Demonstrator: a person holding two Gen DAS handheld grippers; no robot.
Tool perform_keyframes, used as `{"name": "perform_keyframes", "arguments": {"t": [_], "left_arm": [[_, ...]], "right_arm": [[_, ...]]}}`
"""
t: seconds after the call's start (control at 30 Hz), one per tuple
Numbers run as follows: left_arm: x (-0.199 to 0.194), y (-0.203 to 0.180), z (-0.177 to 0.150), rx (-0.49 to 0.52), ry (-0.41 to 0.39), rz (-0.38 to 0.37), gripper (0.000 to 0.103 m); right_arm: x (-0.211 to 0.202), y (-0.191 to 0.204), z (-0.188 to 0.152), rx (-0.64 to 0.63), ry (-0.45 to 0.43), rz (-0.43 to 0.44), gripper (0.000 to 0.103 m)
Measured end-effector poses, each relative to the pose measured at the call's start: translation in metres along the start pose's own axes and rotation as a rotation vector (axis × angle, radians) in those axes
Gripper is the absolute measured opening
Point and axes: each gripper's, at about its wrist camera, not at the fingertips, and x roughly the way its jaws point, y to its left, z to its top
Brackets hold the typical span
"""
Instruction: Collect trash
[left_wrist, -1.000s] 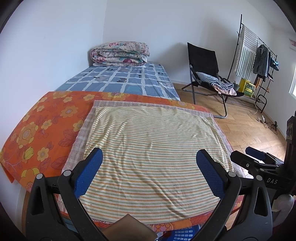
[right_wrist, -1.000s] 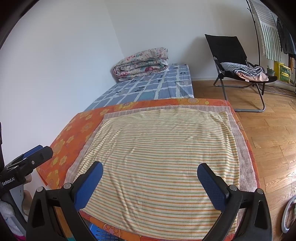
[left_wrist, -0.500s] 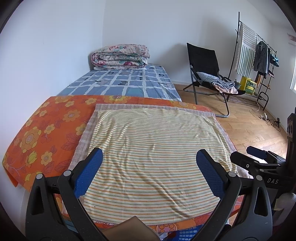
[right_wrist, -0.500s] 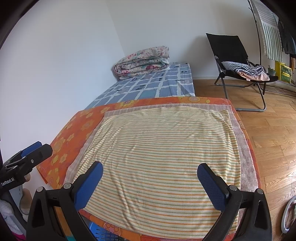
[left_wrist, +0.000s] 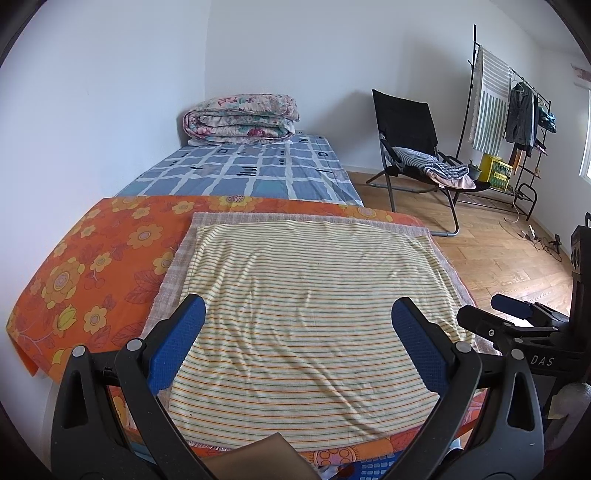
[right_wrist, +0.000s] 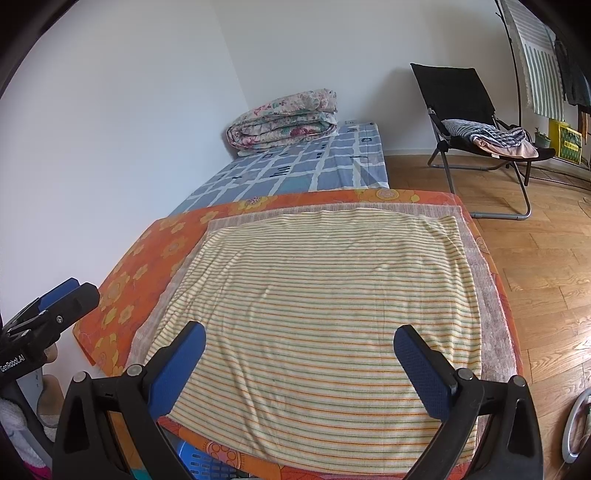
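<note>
No trash shows on the striped yellow cloth (left_wrist: 306, 302) that lies spread over an orange flowered cover (left_wrist: 92, 258). My left gripper (left_wrist: 298, 317) hovers open above the cloth's near edge, nothing between its blue pads. My right gripper (right_wrist: 299, 343) is open too, just beside it, over the same cloth (right_wrist: 325, 302). A flat brown cardboard-like piece (left_wrist: 258, 458) pokes up at the bottom edge of the left wrist view, below the cloth. Blue plastic basket lattice (right_wrist: 207, 461) shows under the cover's front edge.
Behind the covered surface lies a blue checked mattress (left_wrist: 251, 170) with a folded floral quilt (left_wrist: 240, 118) by the wall. A black folding chair (left_wrist: 413, 147) with clothes and a clothes rack (left_wrist: 517, 122) stand on the wooden floor (right_wrist: 546, 266) to the right.
Both grippers have drawn back and risen a little, so more of the room and the cloth's far edge show. Both stay open.
</note>
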Motion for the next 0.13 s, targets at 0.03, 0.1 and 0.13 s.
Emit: {"name": "perform_keyframes", "arguments": {"t": [0.03,0.1,0.13], "left_arm": [[0.0,-0.0001,-0.0002,0.0,0.0,0.0,0.102],[0.0001,0.0,-0.0003,-0.001,0.0,0.002,0.102],[-0.0008,0.0006,0.0,-0.003,0.001,0.004,0.102]], "right_arm": [[-0.0001,0.0,0.0,0.0,0.0,0.0,0.103],[-0.0003,-0.0001,0.0001,0.0,-0.001,0.0,0.103],[-0.0002,-0.0001,0.0001,0.0,-0.001,-0.001,0.103]]}}
